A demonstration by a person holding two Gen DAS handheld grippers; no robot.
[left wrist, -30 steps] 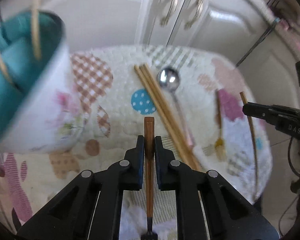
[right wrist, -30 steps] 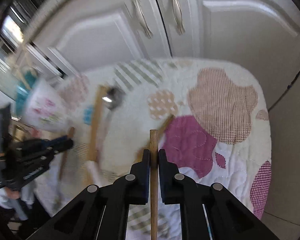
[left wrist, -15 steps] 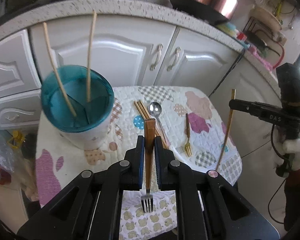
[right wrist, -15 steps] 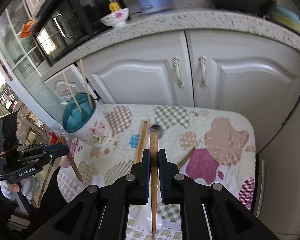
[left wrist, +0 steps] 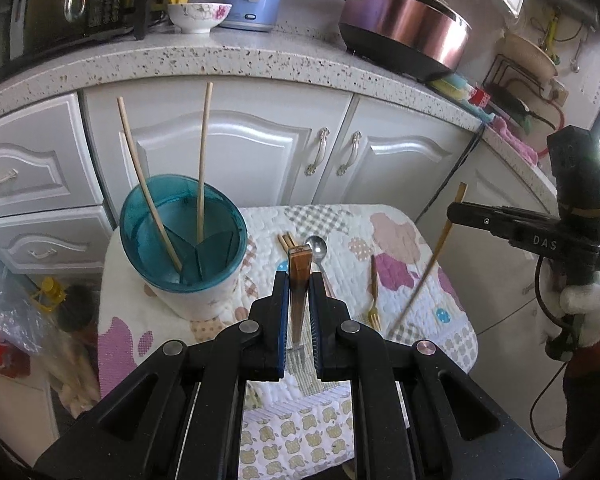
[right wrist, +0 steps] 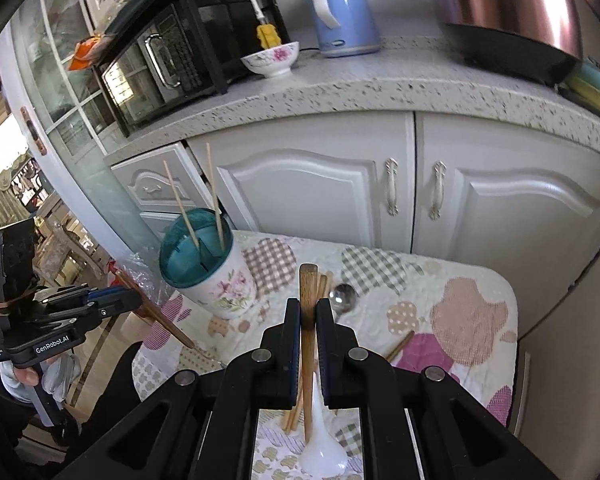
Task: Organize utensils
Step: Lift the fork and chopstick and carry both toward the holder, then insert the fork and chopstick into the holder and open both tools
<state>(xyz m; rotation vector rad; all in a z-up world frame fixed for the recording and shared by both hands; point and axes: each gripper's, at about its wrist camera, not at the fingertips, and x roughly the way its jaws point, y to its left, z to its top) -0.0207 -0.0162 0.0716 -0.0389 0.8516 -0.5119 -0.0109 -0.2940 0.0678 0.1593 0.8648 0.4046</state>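
- Between my left jaws [left wrist: 299, 292] sits a brown-handled metal fork [left wrist: 299, 284], pinched around its flat, glossy amber handle; the square handle end sticks up past the fingertips [left wrist: 281, 280] and the silver tines hang below, over the patchwork quilted cloth [left wrist: 400, 240] covering the small worktop.
- Its long axis runs straight along my fingers, handle end away from the camera, tines toward it.
- My right jaws [right wrist: 309, 312] are pressed onto a long brown wooden chopstick [right wrist: 308, 292], plain and matte with a blunt squared top; the left wrist view shows it held slanting above the cloth's right edge, thick end up, thin tip down.
- To the left on the cloth stands the white floral utensil cup with a teal divided insert [left wrist: 184, 236], upright, holding two pale thin chopsticks [left wrist: 202, 152] that lean apart.
- Flat on the cloth, beside the cup, lie a pair of brown chopsticks [left wrist: 285, 240], a silver metal spoon [left wrist: 317, 246] just to their right, and a small gold-tined fork [left wrist: 374, 296] farther right, tines toward me.
- A white plastic spoon [right wrist: 320, 444] lies under my right jaws.
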